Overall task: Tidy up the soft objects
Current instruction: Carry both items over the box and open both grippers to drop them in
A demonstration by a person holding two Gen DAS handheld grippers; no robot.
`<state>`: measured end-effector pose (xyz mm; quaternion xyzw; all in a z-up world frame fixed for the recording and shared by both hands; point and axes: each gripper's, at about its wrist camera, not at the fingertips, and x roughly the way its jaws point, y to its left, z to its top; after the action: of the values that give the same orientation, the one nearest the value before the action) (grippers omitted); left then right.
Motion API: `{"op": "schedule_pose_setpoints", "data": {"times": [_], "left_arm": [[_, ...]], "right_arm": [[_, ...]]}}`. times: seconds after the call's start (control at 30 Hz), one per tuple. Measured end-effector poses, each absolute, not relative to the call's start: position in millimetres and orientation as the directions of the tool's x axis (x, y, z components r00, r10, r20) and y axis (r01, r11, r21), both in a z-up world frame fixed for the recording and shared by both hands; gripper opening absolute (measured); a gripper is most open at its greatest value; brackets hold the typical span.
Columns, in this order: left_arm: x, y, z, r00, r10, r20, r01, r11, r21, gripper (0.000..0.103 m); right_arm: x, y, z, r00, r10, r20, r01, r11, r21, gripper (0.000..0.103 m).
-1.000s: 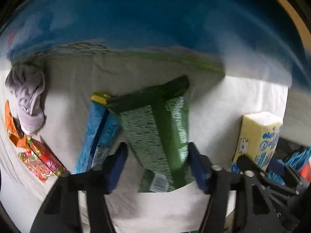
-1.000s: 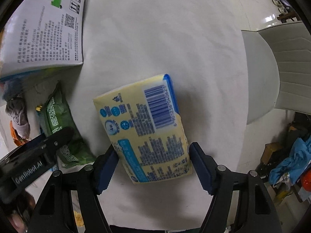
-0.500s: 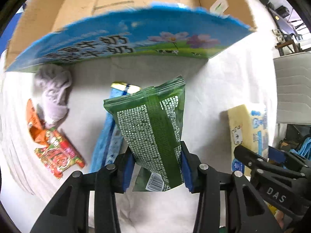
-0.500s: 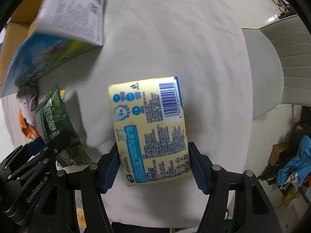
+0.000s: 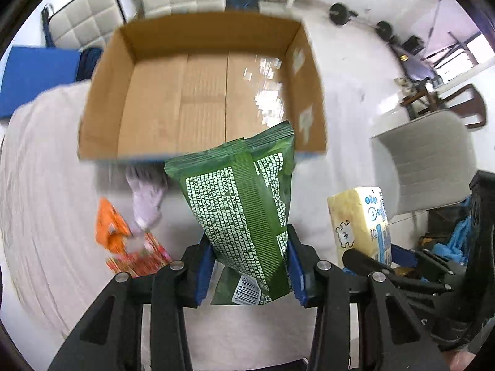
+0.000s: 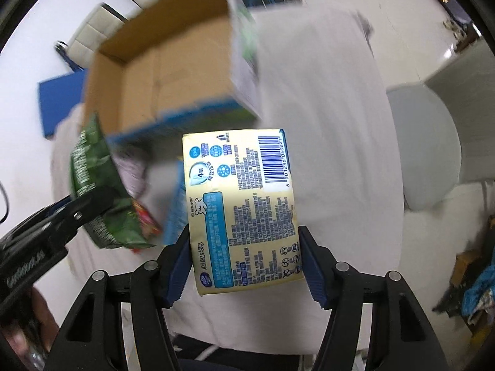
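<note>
Left-wrist view: tongs (image 5: 250,266) (pointing down) clamp green packet (image 5: 244,204).

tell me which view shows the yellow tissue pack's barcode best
The right wrist view: the yellow tissue pack faces the camera, barcode sharp. The left wrist view shows only its end and side, no barcode.

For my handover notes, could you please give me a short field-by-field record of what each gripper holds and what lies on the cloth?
left gripper: jaws shut on the green packet, lifted off the cloth
right gripper: jaws clamp the yellow tissue pack, barcode side up
cardboard box: open, nothing seen inside
white cloth: carries an orange packet, a red printed packet and a pale lilac fabric piece
not yet boxed: both held items
</note>
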<state>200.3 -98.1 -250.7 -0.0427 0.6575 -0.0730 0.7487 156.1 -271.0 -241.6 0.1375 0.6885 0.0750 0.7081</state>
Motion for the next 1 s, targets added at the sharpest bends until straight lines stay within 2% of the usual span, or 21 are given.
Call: {"op": "schedule_pose_setpoints", "data": {"times": [0.17,0.23,0.33,0.6,0.77,1.0], "left_arm": [[263,-72,-225,0.16,-0.18,-0.971,0.095,0.981,-0.166,0.039],[290,-69,-217,0.156,-0.176,-0.972,0.102,0.982,-0.161,0.039],[337,-59,-236,0.13,-0.173,-0.976,0.102,0.982,-0.16,0.039],[432,-50,-272,0.013,-0.219,-0.976,0.08,0.973,-0.218,0.039],[462,-58,-298,-0.053,-0.247,-0.968,0.066,0.966,-0.25,0.039],[478,-72,-314,-0.094,-0.218,-0.972,0.089,0.97,-0.226,0.041]], "right_arm": [[203,-241,-184,0.131,0.314,-0.94,0.045,0.946,0.322,0.066],[224,-225,-177,0.162,0.292,-0.943,0.033,0.953,0.301,0.066],[268,-203,-179,0.196,0.243,-0.95,0.035,0.966,0.254,0.066],[361,-180,-243,0.17,0.163,-0.972,0.071,0.982,0.177,0.066],[392,-189,-283,0.149,0.135,-0.98,0.086,0.985,0.149,0.066],[429,-189,-320,0.128,0.1,-0.987,0.055,0.993,0.107,0.067]]}}
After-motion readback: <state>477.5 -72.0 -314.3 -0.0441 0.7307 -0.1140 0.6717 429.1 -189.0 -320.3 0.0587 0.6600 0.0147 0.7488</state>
